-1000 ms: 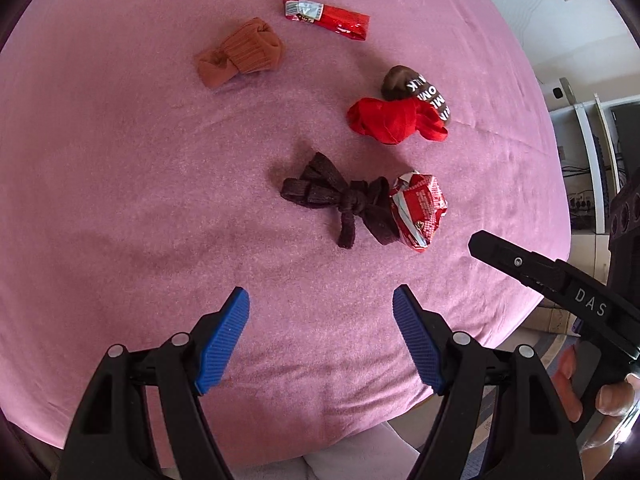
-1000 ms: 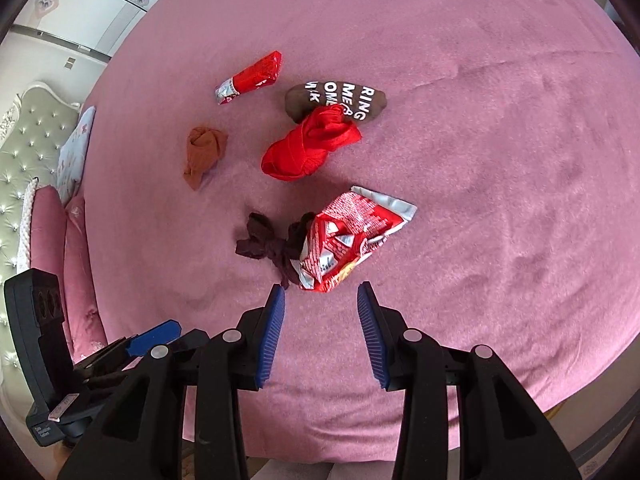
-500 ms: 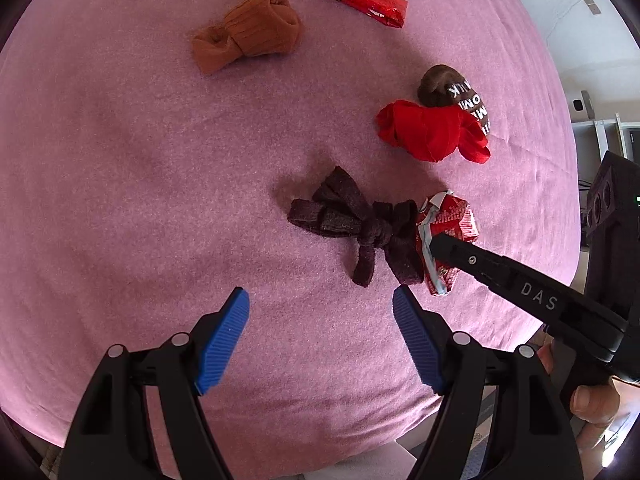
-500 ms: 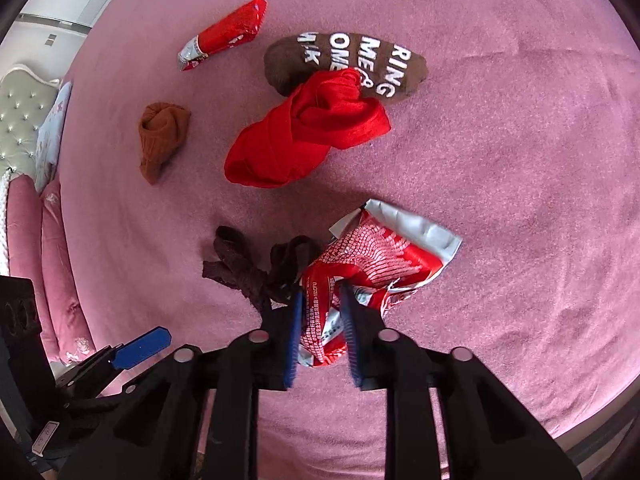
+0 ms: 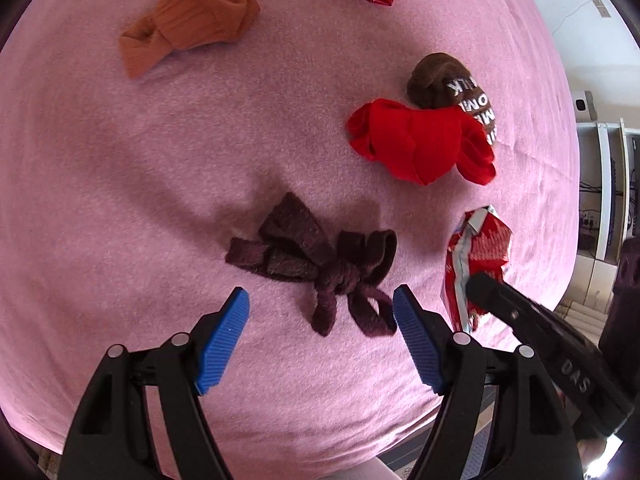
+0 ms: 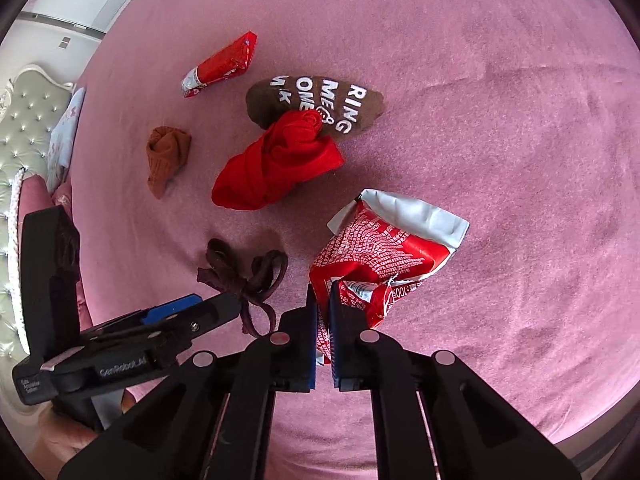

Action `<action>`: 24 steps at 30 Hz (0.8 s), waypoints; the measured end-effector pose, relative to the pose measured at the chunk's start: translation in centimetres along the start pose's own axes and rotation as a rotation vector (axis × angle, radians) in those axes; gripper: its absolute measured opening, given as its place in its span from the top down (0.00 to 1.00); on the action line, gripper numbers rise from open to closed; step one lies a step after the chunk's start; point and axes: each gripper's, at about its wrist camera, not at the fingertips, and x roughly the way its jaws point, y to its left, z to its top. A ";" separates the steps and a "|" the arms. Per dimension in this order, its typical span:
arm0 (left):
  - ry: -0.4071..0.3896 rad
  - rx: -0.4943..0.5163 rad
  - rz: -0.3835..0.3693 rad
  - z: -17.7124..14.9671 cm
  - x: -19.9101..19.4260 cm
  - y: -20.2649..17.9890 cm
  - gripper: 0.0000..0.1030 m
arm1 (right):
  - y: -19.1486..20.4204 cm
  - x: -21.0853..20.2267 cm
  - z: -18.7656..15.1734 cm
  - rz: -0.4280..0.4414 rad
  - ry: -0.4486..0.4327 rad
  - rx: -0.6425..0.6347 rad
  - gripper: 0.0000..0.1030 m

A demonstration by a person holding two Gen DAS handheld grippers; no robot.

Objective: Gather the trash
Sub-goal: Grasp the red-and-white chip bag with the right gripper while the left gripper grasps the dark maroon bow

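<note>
The right gripper (image 6: 323, 312) is clenched on the lower edge of a crumpled red snack bag (image 6: 384, 256), whose silver-lined mouth points toward 1 o'clock over the pink blanket (image 6: 500, 100). At 10 o'clock from those fingers lies a knotted dark purple sock (image 6: 248, 276), with the left gripper (image 5: 320, 320) spread wide around it and holding nothing; in the left view the knot (image 5: 320, 264) sits just beyond the blue pads (image 5: 224, 340). Farther out at 11 o'clock is a red sock (image 6: 276, 164) resting against a brown sock with white lettering (image 6: 320, 100). An orange sock (image 6: 166, 156) lies at 10 o'clock, well apart, and a red candy bar wrapper (image 6: 222, 66) sits at 11 o'clock, farthest away.
</note>
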 end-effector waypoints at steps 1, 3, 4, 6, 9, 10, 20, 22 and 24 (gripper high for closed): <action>0.008 0.000 -0.001 0.3 0.5 -0.3 0.29 | -0.3 -0.1 0.0 0.009 -0.001 0.010 0.94; 0.020 0.004 0.020 0.8 1.3 -0.8 0.30 | -0.7 -0.2 -0.1 0.025 -0.001 0.030 0.94; 0.029 0.013 0.044 1.1 1.9 -1.1 0.33 | -1.0 -0.2 -0.1 0.030 -0.001 0.041 0.94; 0.042 0.025 0.114 1.4 3.0 -1.8 0.37 | -1.5 -0.4 -0.1 0.032 0.002 0.051 0.94; 0.018 0.054 0.189 1.1 3.3 -2.9 0.47 | -1.6 -0.3 -0.3 0.034 0.004 0.049 0.94; 0.005 0.077 0.205 0.9 3.2 -3.3 0.54 | -1.4 -0.3 -0.3 0.035 0.005 0.048 0.94; -0.053 0.102 0.113 -1.4 -0.3 -3.8 0.69 | -0.1 -2.2 -1.8 0.051 -0.025 0.028 0.94; -0.059 0.122 0.094 -2.0 -1.6 -3.7 0.69 | 0.0 -3.0 -2.7 0.056 -0.039 0.036 0.95; -0.069 0.139 0.084 -2.5 -2.2 -4.4 0.69 | 0.1 -3.7 -3.6 0.058 -0.051 0.045 0.95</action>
